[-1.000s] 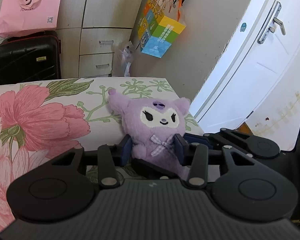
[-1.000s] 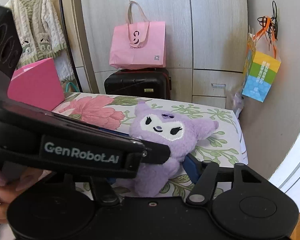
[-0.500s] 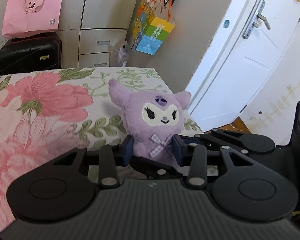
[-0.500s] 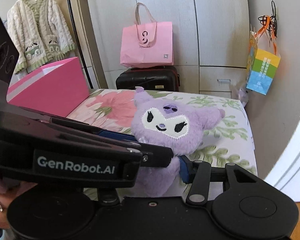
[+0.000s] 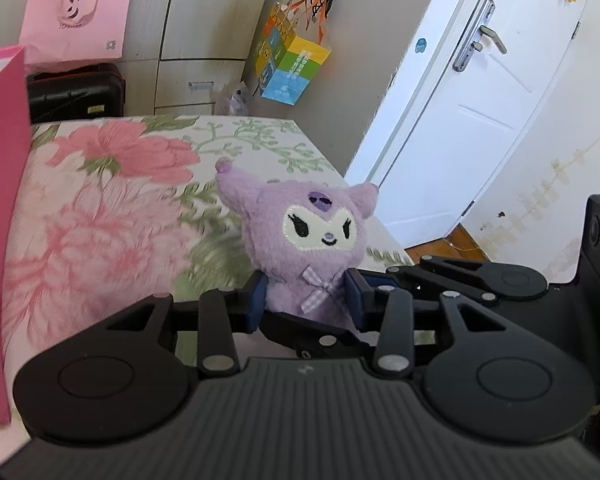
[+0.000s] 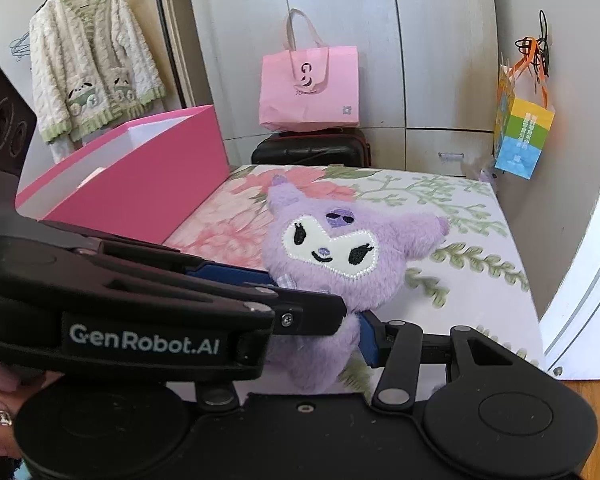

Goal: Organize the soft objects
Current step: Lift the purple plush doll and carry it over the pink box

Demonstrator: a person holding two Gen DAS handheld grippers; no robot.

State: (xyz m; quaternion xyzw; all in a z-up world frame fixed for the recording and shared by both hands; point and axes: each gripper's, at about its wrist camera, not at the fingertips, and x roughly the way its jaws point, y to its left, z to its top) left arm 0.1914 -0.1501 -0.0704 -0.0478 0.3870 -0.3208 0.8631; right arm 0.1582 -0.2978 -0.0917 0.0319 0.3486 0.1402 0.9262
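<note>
Fingers (image 5: 260,300) of the left gripper (image 5: 307,295) are clamping the purple plush toy (image 5: 300,256) at its body, holding it upright above the floral bedspread (image 5: 112,200). The right gripper (image 6: 324,332) is pointing level at the same toy from below — its blue-padded right finger is touching the fuzzy lower body, the left one is lying hidden behind the other tool, so its closure cannot be told. The plush is showing a stitched white face and a checked bow. At ten o'clock, a glossy pink box (image 6: 140,184) is standing open; at twelve, a pink paper bag (image 6: 310,88) is resting on a black suitcase (image 6: 312,150).
</note>
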